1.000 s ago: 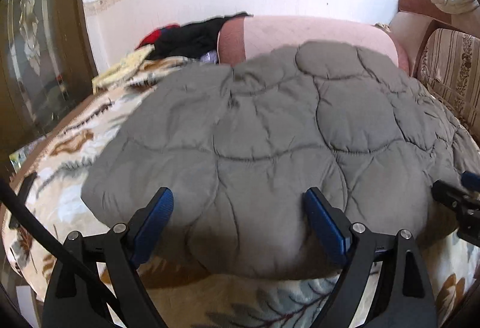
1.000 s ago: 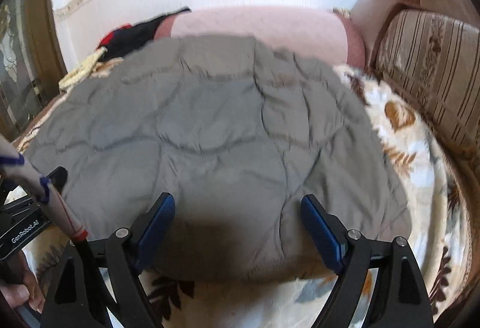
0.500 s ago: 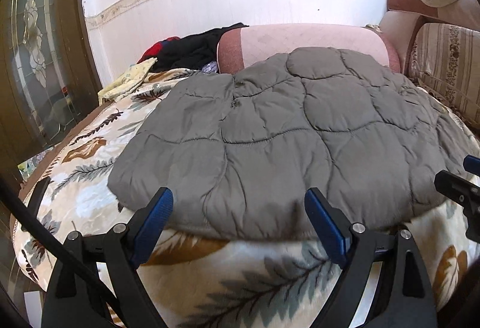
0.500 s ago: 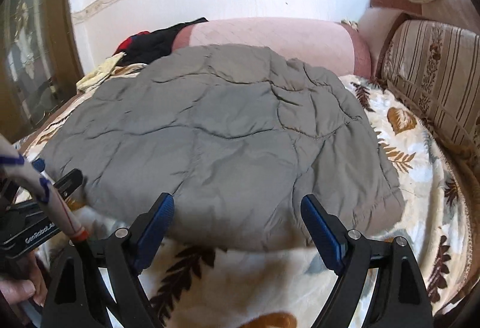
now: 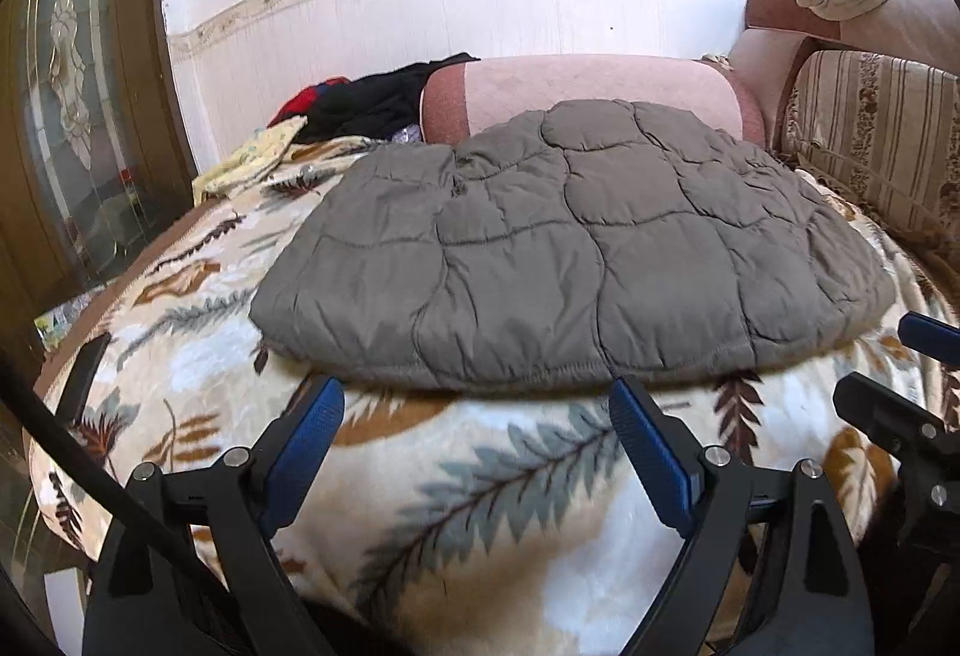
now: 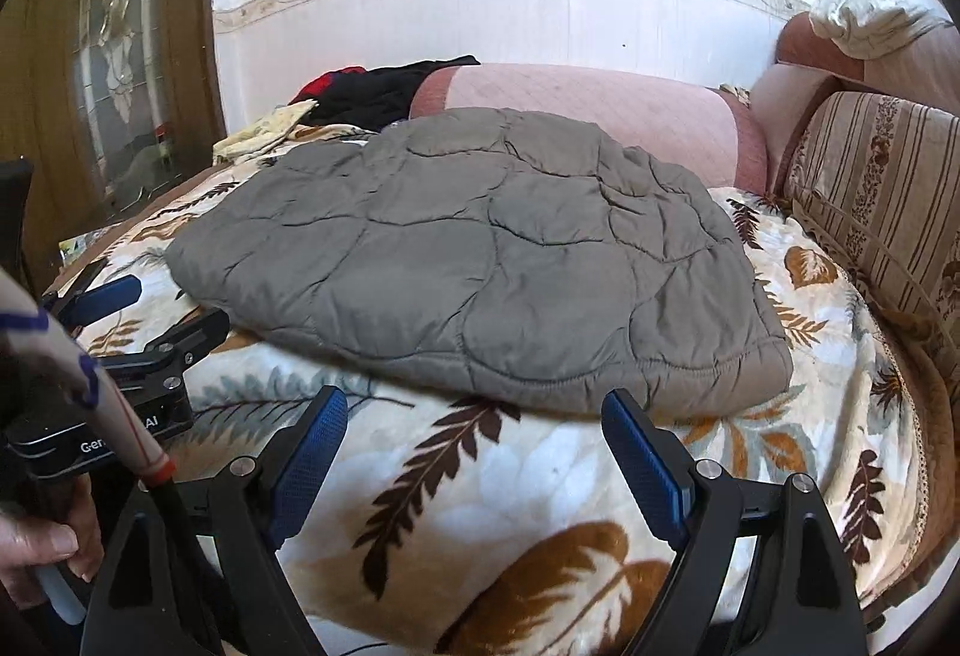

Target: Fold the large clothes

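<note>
Coat: grey quilted coat (image 5: 576, 248) lies folded into a flat pad mid-bed, short of the near edge (further folds possibly left).
Jaws: left gripper (image 5: 477, 446) and right gripper (image 6: 474, 446) wide, empty.

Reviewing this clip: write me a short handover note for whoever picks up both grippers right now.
Left gripper: open, nothing between the fingers, held short of the jacket's near edge.
Right gripper: open, empty, also short of that edge.
Grey quilted jacket: lies folded into a flat, compact bundle on the leaf-print blanket, in front of the pink bolster.
Done: the jacket looks folded and released.
Left: check for loose edges; other clothes lie piled at the far left and may come next.
</note>
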Demonstrator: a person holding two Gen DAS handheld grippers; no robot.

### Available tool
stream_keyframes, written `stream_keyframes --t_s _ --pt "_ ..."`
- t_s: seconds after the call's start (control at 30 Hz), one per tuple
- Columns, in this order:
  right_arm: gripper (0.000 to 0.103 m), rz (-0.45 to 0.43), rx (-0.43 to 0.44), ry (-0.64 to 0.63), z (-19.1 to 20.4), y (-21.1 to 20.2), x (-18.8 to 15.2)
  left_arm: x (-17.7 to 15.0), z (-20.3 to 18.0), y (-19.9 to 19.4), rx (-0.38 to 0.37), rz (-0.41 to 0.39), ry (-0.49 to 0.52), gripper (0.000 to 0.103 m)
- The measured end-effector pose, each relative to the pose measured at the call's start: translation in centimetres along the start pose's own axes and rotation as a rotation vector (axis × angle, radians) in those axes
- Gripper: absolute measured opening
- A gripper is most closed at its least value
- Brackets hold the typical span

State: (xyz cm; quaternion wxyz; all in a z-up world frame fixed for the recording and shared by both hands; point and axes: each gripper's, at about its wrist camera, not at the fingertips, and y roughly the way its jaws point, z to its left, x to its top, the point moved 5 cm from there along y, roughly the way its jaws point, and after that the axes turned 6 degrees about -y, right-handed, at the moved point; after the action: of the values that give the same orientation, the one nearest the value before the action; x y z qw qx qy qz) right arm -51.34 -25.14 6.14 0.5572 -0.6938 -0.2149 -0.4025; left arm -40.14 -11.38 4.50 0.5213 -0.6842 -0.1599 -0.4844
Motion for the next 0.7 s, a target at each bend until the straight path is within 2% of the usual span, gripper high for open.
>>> stream_keyframes --t_s 0.13,0.33,0.53,0.7 --pt "0.09 -0.023 0.009 0.006 0.1 -1.2 -0.3 -0.4 1.1 -1.7 -0.017 0.012 -0.027 0.089" --pt "0.09 -0.078 0.017 0.02 -0.1 -3.7 -0.2 0.2 2.4 -4.0 -0.049 -0.022 -0.078 0.092" --pt "0.091 -0.073 -0.023 0.032 -1.1 -2.7 0.1 0.8 2.1 -2.8 -0.07 -0.029 -0.1 0.097" --pt "0.091 -0.087 -0.047 0.053 -2.6 -1.1 1.9 2.1 0.5 -0.3 -0.037 -0.027 -0.095 0.101"
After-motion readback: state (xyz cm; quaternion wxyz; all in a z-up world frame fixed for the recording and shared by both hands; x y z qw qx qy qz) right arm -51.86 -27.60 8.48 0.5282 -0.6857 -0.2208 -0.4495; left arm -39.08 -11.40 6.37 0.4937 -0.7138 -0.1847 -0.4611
